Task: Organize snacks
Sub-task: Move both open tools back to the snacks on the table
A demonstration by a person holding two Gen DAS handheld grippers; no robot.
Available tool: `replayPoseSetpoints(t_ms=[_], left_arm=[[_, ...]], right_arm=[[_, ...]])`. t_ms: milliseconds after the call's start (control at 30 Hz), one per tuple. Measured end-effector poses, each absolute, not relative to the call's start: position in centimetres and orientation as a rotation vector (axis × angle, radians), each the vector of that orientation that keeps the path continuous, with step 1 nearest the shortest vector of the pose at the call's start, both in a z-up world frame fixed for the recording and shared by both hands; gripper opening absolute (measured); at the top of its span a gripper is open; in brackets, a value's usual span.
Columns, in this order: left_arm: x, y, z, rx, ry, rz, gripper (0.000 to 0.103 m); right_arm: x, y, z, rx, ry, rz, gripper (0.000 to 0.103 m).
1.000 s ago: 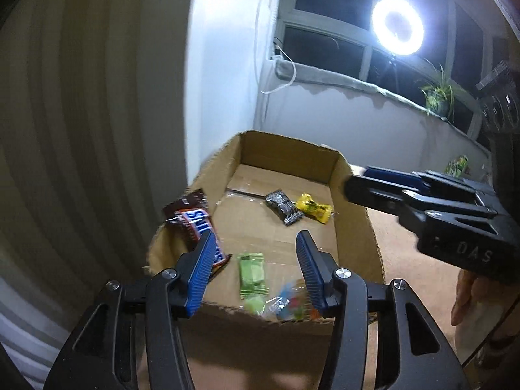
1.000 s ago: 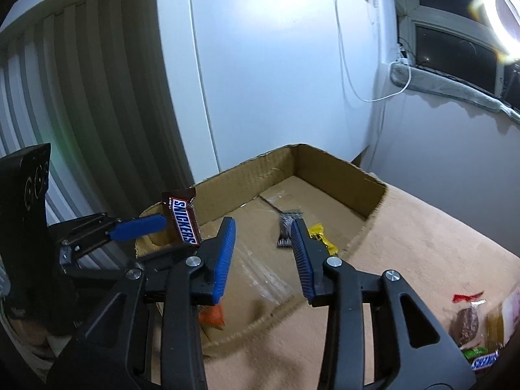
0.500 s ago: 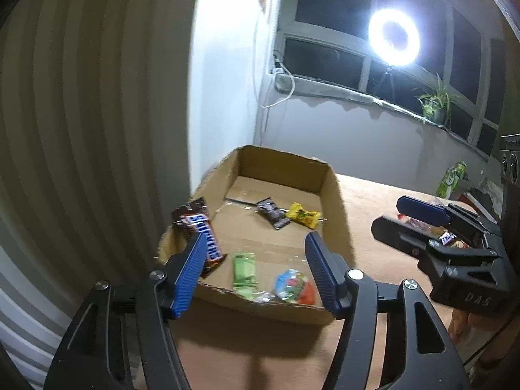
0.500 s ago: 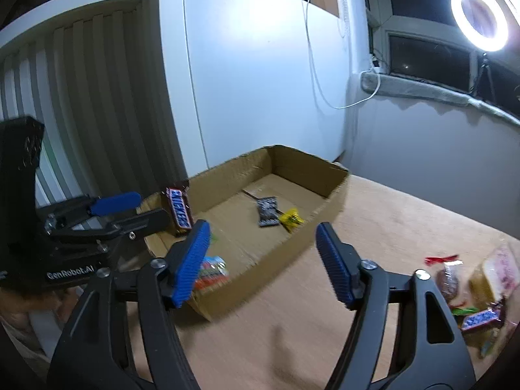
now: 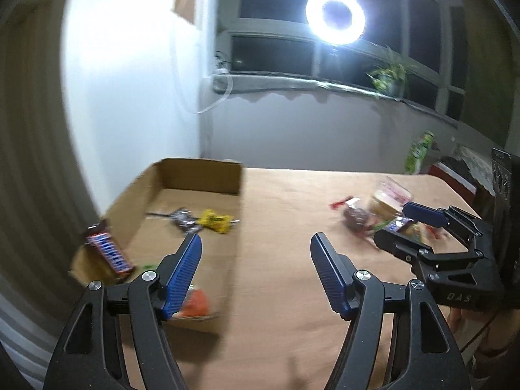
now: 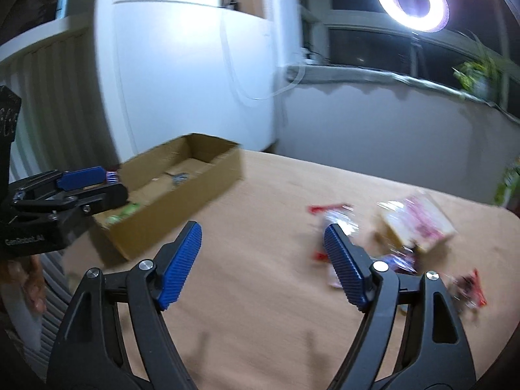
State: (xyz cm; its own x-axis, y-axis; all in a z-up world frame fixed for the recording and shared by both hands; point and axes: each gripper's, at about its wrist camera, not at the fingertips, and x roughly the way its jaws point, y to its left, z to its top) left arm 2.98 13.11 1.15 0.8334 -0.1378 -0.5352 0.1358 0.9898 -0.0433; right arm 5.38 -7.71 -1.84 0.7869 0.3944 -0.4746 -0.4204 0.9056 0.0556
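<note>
Night-dark windows and a glaring ring light (image 5: pixel 334 16) are backing a wide tan worktop (image 5: pixel 286 227), which is offering plenty of bare room through its middle. Sitting at the worktop's left corner, hard by the white wall, the cardboard box (image 5: pixel 232 221) is already holding several snacks, a Snickers bar (image 5: pixel 109 253) leaning on its near left wall and a yellow wrapper (image 5: pixel 216 222) on its floor. Well apart, the loose snack pile (image 6: pixel 399 237) is lying toward the right edge. Both views are smearing, so aim looks like the main risk: the right gripper (image 6: pixel 263 256), jaws opening with nothing between them, is hovering just short of that pile, and a hasty plunge could be scattering wrappers off the nearby edge or pinching two at once. The left gripper (image 5: pixel 256 256), jaws opening and empty too, is hanging beside the box's right wall; a careless swing could be nudging the light box toward the wall.
</note>
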Motion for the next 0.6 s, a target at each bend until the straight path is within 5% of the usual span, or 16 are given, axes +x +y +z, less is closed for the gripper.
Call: replayPoseSetpoints(t_ms=[600], left_arm=[[6.9, -0.6, -1.4, 0.131, 0.636, -0.406, 0.069]], right_arm=[[6.3, -22.6, -4.3, 0.048, 0.582, 0.198, 0.081]])
